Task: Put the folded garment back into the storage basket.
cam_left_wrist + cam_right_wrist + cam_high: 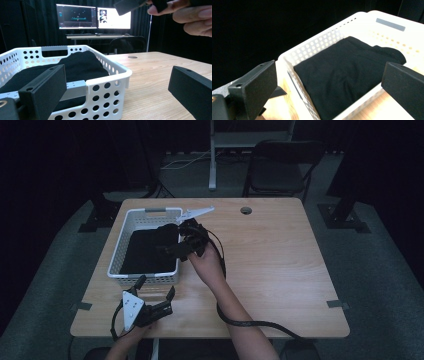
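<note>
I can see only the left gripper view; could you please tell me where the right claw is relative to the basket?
Observer: The right claw is at the white basket's right wall, pointing in over the black cloth.
Operator: Thank you. Are its jaws open?
Observer: Yes, wide apart, with nothing gripped.
Operator: And where does my left claw sit?
Observer: From above, the left claw is just in front of the basket's near wall, open.

Wooden table (280,270) across frame centre, round cable hole (245,210) near far edge. Black folding chair (280,167) upper centre-right, white stand post (213,155) left of it. Two lit monitors (93,18) on desk (100,36), upper centre of left gripper view.
</note>
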